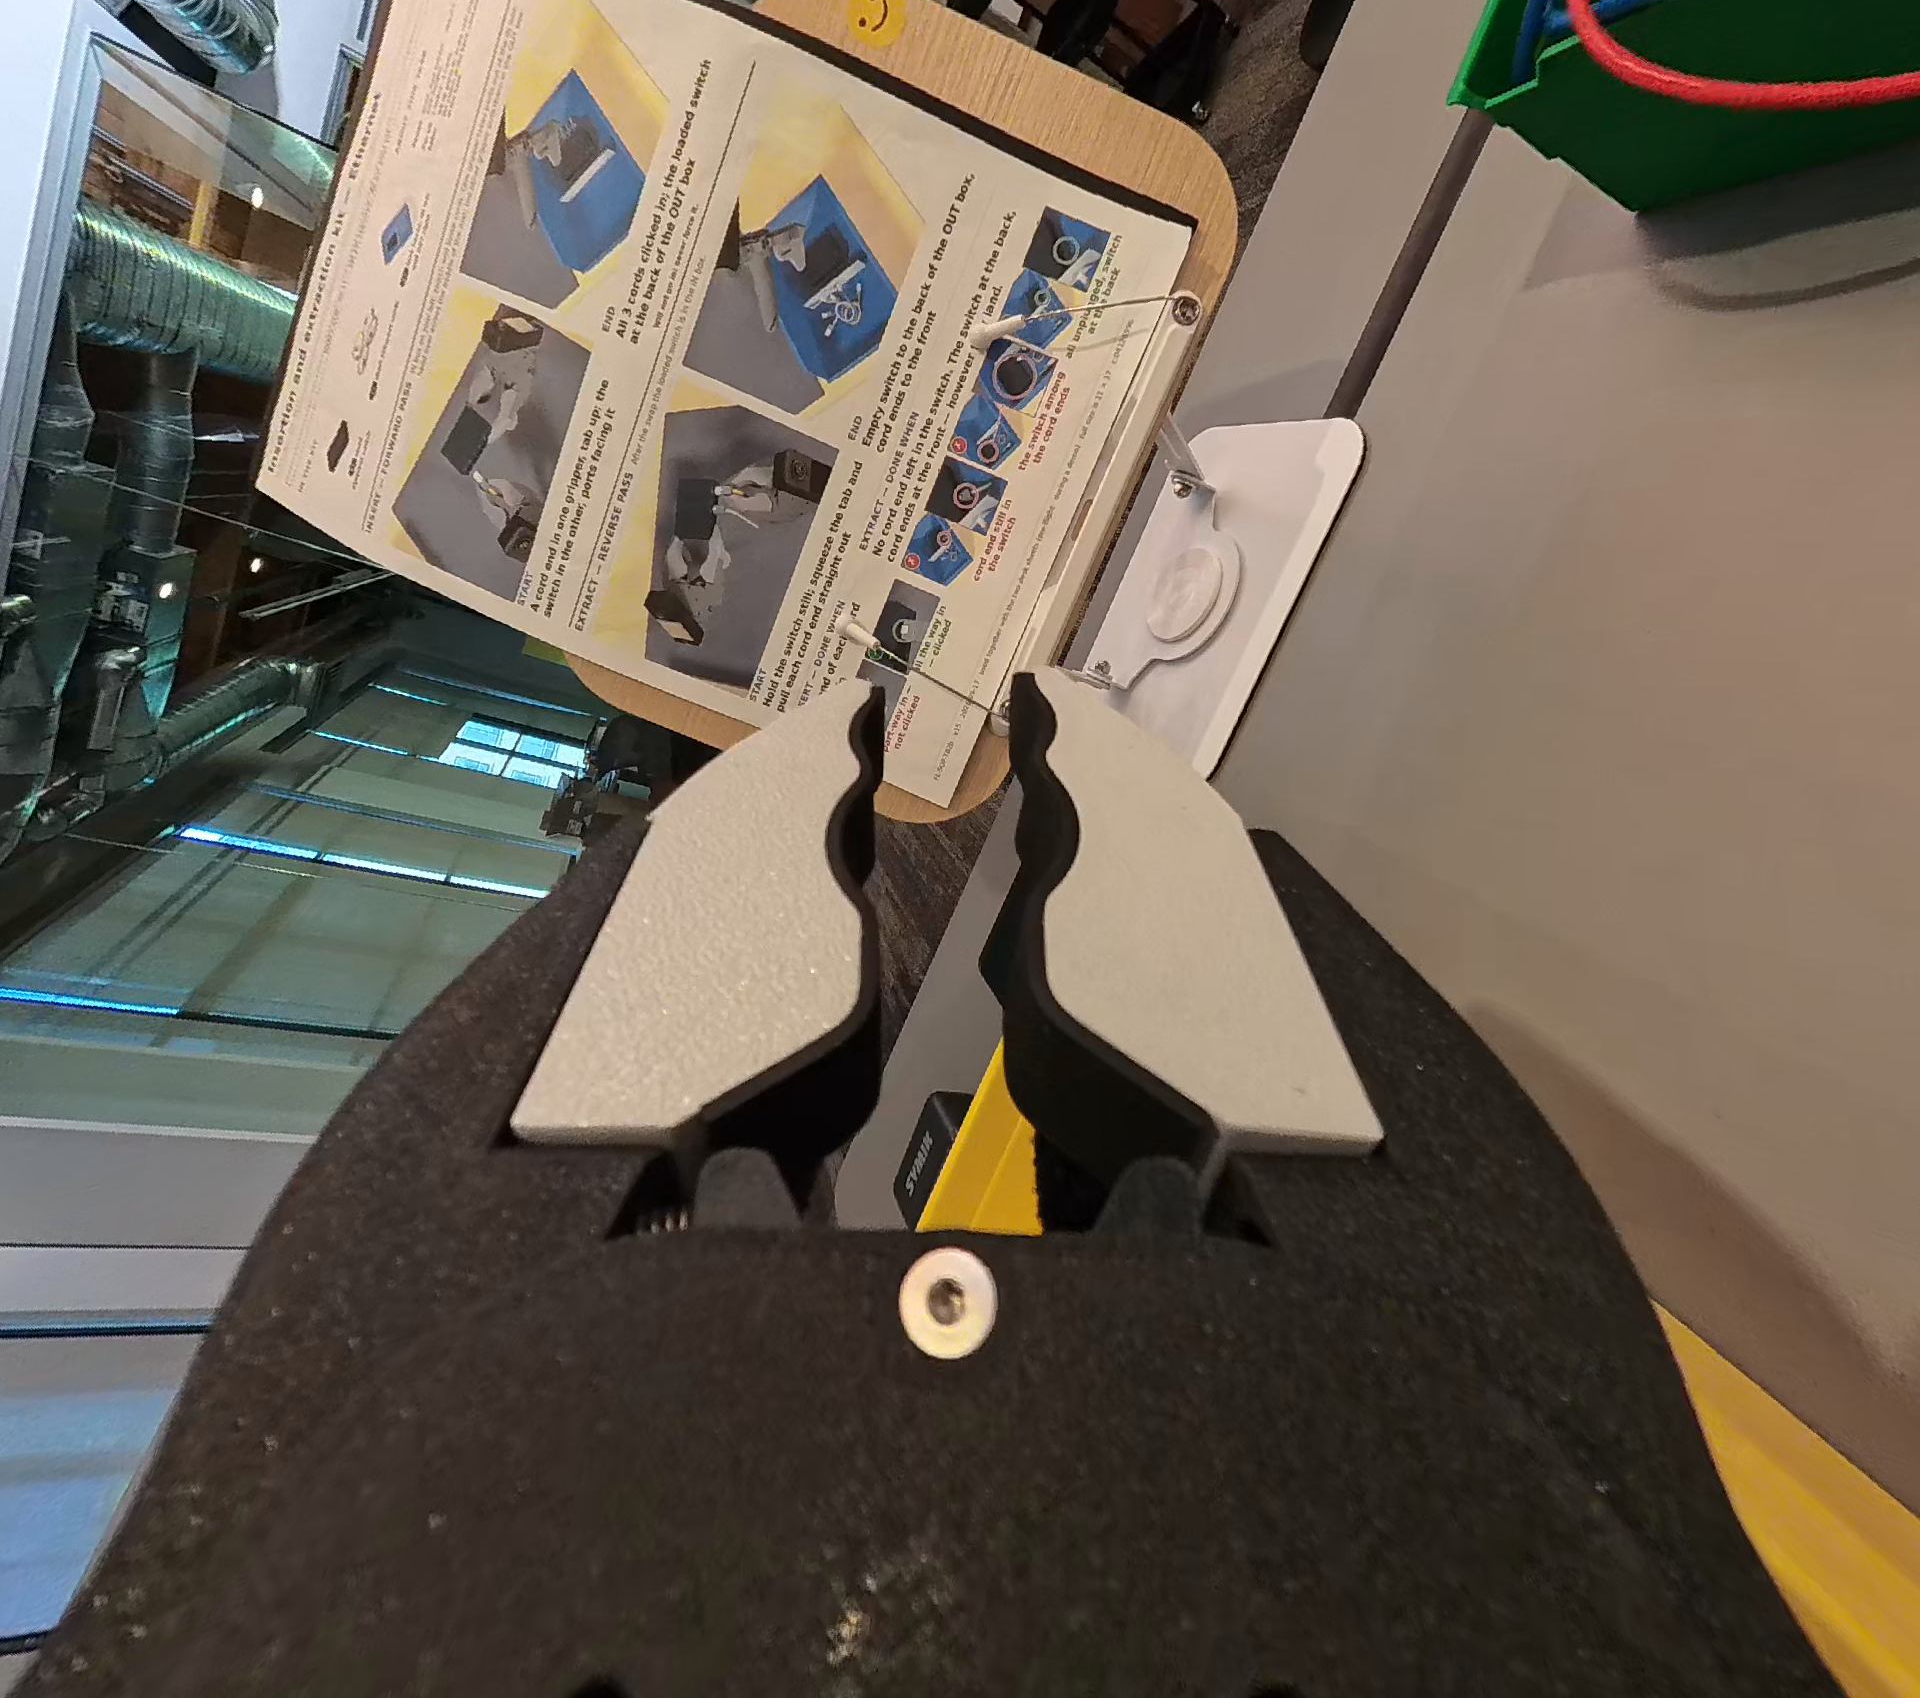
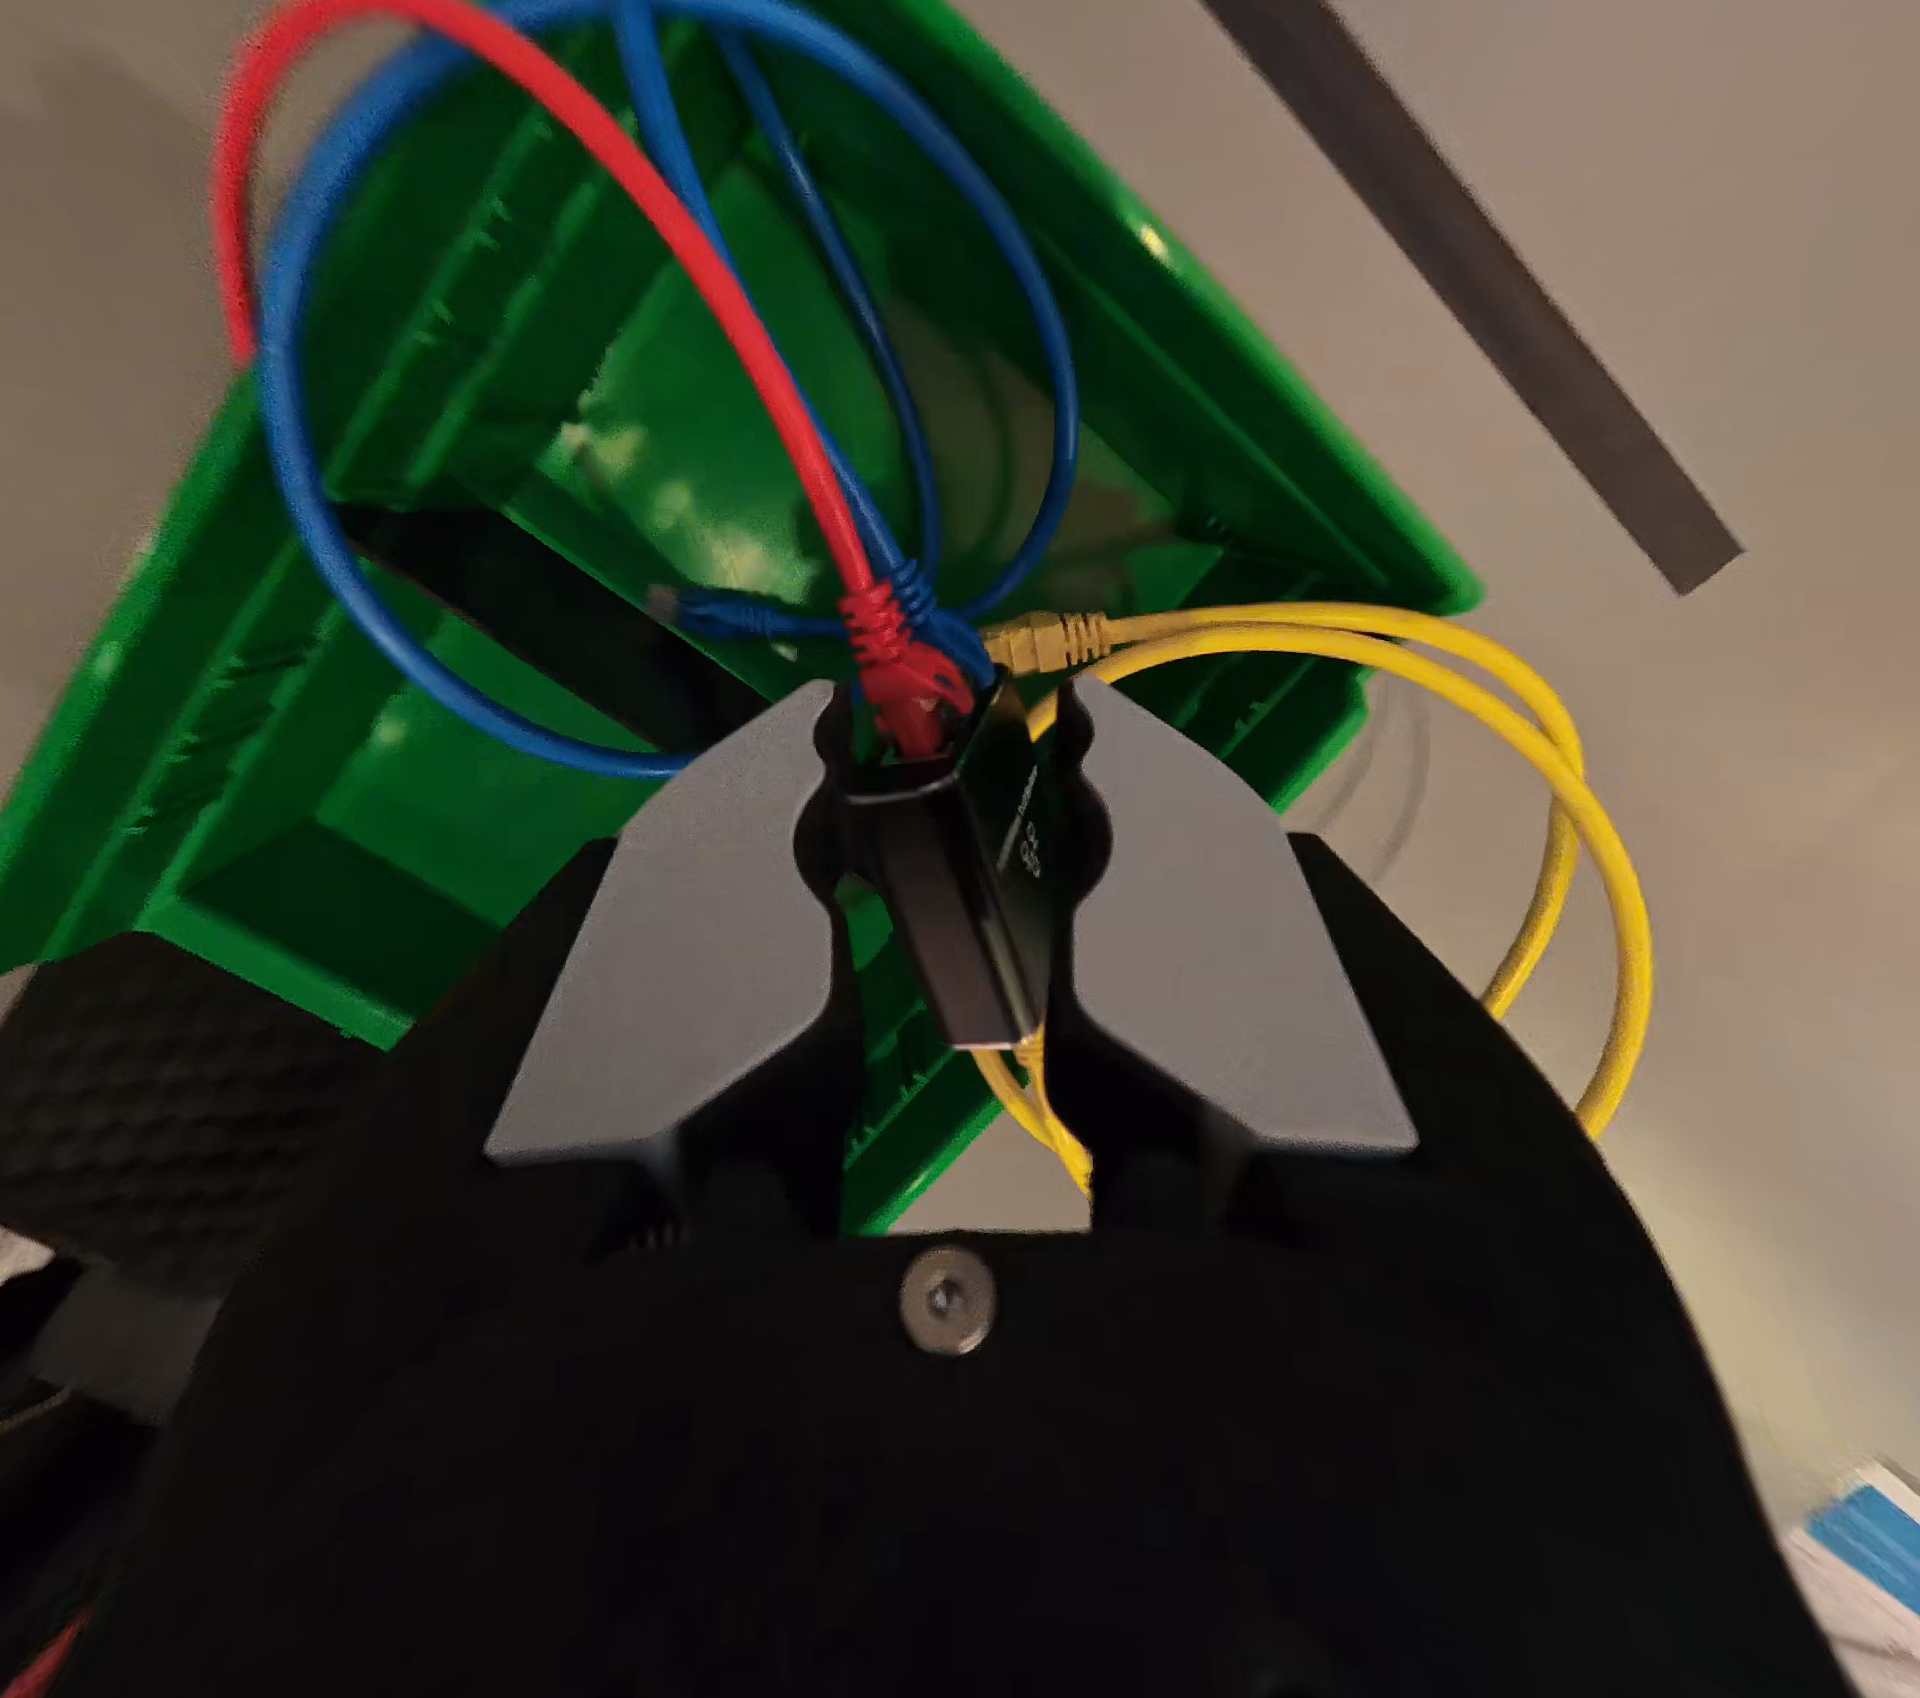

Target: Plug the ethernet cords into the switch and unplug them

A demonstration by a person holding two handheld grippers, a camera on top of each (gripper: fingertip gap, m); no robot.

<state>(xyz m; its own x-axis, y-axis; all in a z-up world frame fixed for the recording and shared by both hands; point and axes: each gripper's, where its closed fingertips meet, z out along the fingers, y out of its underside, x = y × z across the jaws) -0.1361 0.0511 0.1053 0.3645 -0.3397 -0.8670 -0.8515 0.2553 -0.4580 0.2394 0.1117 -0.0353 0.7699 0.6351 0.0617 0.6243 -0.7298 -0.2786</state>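
Right wrist view: the black switch (image 2: 961,879) sits clamped in the right gripper (image 2: 951,703) over the green bin (image 2: 1195,360), red cord (image 2: 623,142), blue cord (image 2: 301,360) and yellow cord (image 2: 1558,713) plugged in. Trailing loops could snag the bin's rim. The left gripper (image 1: 945,692), slightly parted, is empty.

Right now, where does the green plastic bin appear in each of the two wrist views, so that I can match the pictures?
Left wrist view: the green plastic bin sits in the upper right corner, cut by the frame edge.
Right wrist view: it fills the upper left and centre, behind the right gripper.
Shared landmark: the red ethernet cord looping across the bin.
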